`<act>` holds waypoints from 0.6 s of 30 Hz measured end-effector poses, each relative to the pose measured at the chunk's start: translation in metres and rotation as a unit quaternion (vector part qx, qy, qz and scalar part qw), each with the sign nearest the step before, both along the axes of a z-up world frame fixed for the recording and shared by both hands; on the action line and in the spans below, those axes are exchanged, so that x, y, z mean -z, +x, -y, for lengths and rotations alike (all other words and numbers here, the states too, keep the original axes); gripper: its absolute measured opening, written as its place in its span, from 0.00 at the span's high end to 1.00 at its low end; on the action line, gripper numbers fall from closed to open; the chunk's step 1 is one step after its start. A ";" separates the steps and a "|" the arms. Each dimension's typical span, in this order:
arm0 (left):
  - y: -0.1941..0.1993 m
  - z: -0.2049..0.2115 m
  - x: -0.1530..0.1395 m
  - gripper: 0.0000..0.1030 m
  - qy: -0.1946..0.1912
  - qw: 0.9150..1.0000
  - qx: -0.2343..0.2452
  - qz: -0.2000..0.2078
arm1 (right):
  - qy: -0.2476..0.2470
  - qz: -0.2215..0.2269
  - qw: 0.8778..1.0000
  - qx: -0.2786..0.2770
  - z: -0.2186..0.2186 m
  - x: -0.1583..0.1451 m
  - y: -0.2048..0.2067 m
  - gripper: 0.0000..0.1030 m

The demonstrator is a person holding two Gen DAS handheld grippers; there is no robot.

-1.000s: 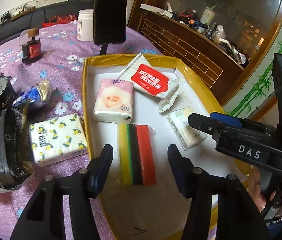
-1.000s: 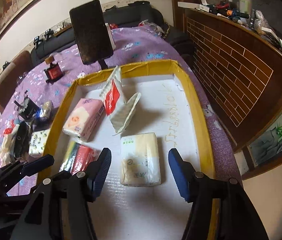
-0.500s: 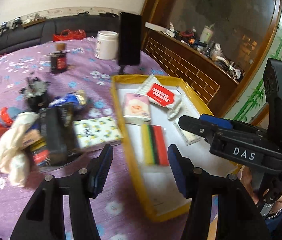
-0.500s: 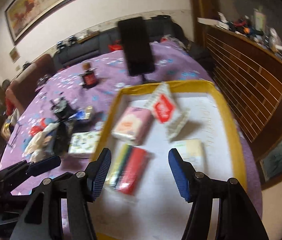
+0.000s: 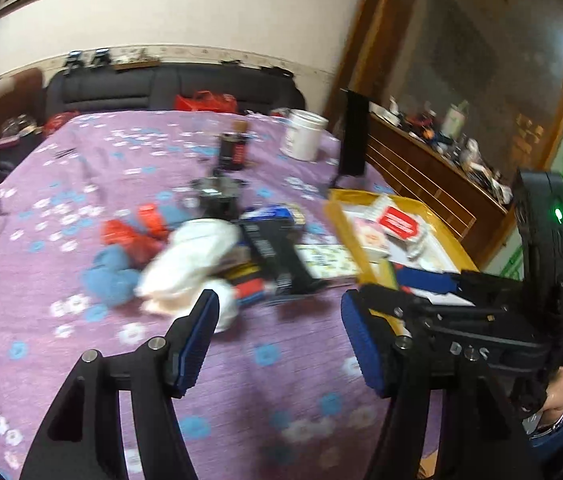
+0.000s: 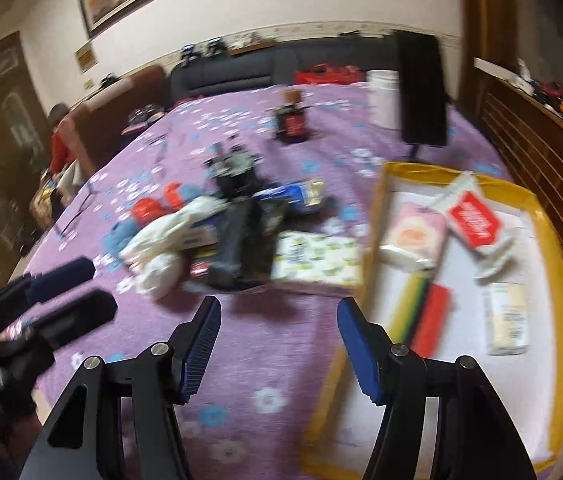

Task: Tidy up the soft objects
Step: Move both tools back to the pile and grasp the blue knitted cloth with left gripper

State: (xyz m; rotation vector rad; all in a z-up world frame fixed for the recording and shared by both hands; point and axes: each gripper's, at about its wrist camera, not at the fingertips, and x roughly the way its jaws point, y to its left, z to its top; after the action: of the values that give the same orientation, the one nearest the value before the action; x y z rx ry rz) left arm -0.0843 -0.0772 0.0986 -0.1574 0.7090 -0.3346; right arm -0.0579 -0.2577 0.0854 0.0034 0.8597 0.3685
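Surface [image 6: 281,360] under a purple flowered cloth fills both views; both frames blurred. Yellow-rimmed tray [image 6: 545,240] with white floor sits at the right side of the surface. In the tray: pink tissue pack [image 6: 413,240] near the left rim, white packet with red label [image 6: 473,220] just beside it and overlapping its far corner, striped yellow-green-black-red sponge block [image 6: 425,316] nearer the camera, cream tissue pack [image 6: 509,316] to its right, apart from it. Outside the tray, just beside its left rim, lies a lemon-print tissue pack [image 6: 317,260]. Left of that, a pile: black pouch [image 6: 241,244], crumpled white cloth [image 6: 161,244], blue-and-red soft item [image 5: 121,256]; items in the pile touch, boundaries unclear. Farther back stand a dark phone on a stand [image 6: 421,88], white jar [image 6: 381,98] and small dark bottle with red label [image 6: 291,122]. Left claw [image 5: 277,340]: jaws opening, nothing between them, above bare cloth close to the pile. Right claw [image 6: 277,344]: jaws apart, nothing between them, above cloth near the tray's left rim. In the left view the right claw's body covers the near part of the tray.
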 end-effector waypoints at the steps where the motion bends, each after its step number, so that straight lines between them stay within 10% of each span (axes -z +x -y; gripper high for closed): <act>1: -0.002 -0.012 0.002 0.39 -0.002 1.000 -0.012 -0.001 | 0.000 -0.001 1.000 -0.009 -0.007 0.002 -0.002 0.37; 10: 0.014 -0.107 0.036 0.39 -0.041 0.990 -0.127 -0.049 | -0.020 -0.027 0.995 -0.096 -0.074 0.035 -0.023 0.37; 18: 0.071 -0.109 0.061 0.39 -0.036 0.985 -0.144 -0.091 | -0.013 -0.034 0.995 -0.098 -0.072 0.041 -0.017 0.37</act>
State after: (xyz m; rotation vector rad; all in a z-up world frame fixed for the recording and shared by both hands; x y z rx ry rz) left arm -0.0136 0.0316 0.0380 -0.3588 0.8425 -0.0698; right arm -0.0752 -0.1861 0.0440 -0.0933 0.9356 0.5434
